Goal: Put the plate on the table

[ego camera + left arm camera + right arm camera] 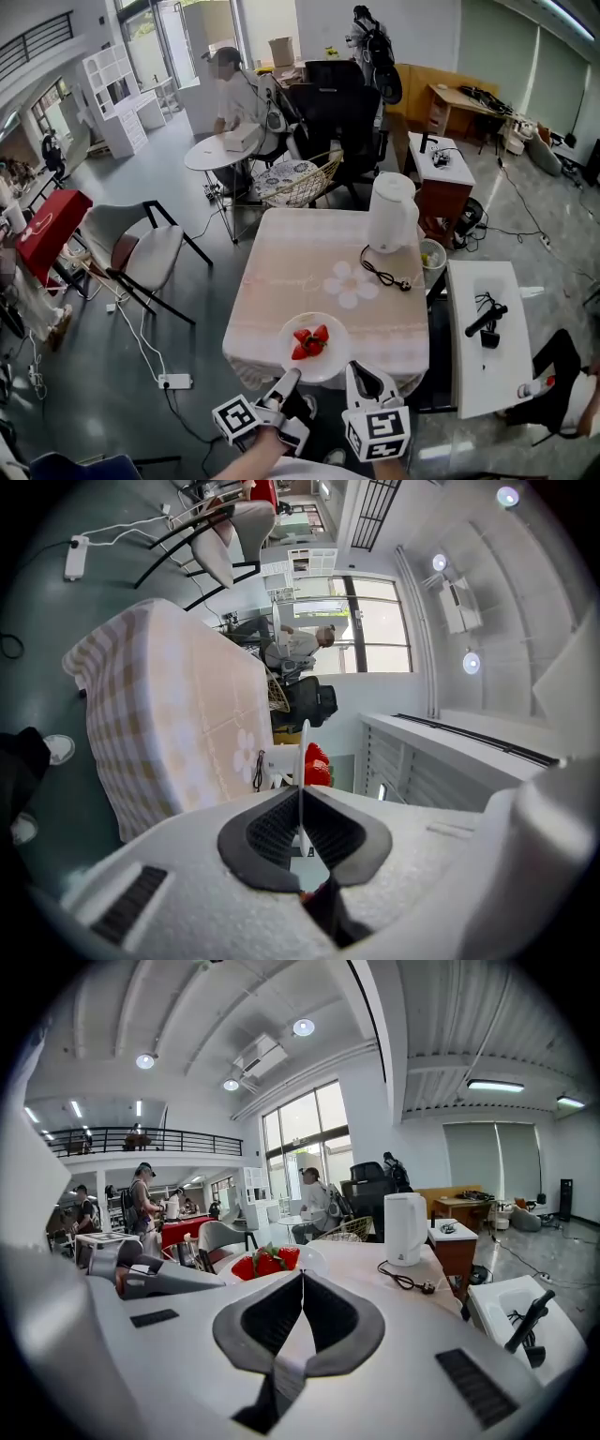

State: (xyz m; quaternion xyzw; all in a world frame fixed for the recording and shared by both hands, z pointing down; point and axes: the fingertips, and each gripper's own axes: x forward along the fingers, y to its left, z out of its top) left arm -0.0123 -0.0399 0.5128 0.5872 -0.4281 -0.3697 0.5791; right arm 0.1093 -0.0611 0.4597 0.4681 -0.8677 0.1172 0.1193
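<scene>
Two grippers in play, and only one of them has hold of anything. My left gripper (302,794) is rolled onto its side, and its fingers (272,829) are pinching the near rim of the plate (303,745). In the left gripper view the plate shows edge-on as a thin white line running right between the pads.

My right gripper (302,1275) sits upright with its fingers pressed together and nothing between them. Its tips are just beside the plate's rim on the right. I can't tell if they touch it.

From the head view, the plate is over the near edge of the table (300,267), partly hanging past it toward me. The left gripper view shows a gap between the plate and the checked cloth (169,714), so it looks held clear of the top rather than resting on it.

Counts:
- one plate
- one small pile of strawberries (309,342) in the middle of it, maybe three, too bunched up to be sure
- one table
- one white kettle (392,212) at the far right corner, well apart from the plate
- one black cable (382,274) with a plug, lying just in front of the kettle
</scene>
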